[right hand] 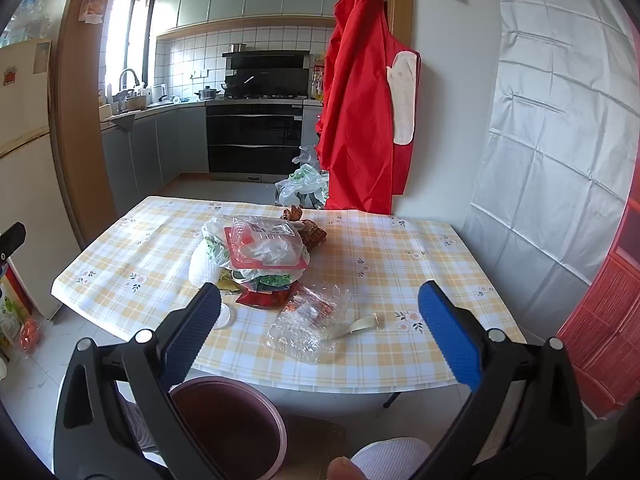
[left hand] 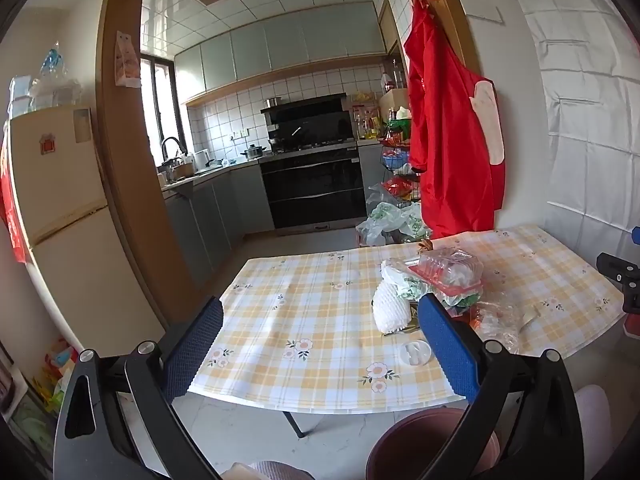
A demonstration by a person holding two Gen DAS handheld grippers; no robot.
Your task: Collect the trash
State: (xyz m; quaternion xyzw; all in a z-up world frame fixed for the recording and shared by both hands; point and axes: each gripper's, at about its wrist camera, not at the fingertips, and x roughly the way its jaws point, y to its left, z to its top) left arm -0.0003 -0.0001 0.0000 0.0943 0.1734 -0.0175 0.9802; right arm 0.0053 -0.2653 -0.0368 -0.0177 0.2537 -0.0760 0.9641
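Both grippers, left [left hand: 320, 344] and right [right hand: 320, 324], are held wide open, empty, above the trash pile [right hand: 264, 256] on the table [right hand: 400, 248].

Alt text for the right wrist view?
Open right gripper hovers over a checked table holding a trash pile, with a crumpled clear wrapper nearest. A maroon bin stands on the floor below; kitchen behind.

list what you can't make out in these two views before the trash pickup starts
- Bin: both wrist views cut it off at the bottom edge, and a gripper finger covers part of its rim.
- Trash pile: items at the bottom are buried under the clear plastic container; their kind is unclear.
- Small white lid: in the right wrist view, mostly hidden behind the right gripper finger.
- Brown item behind the pile: too small to identify.
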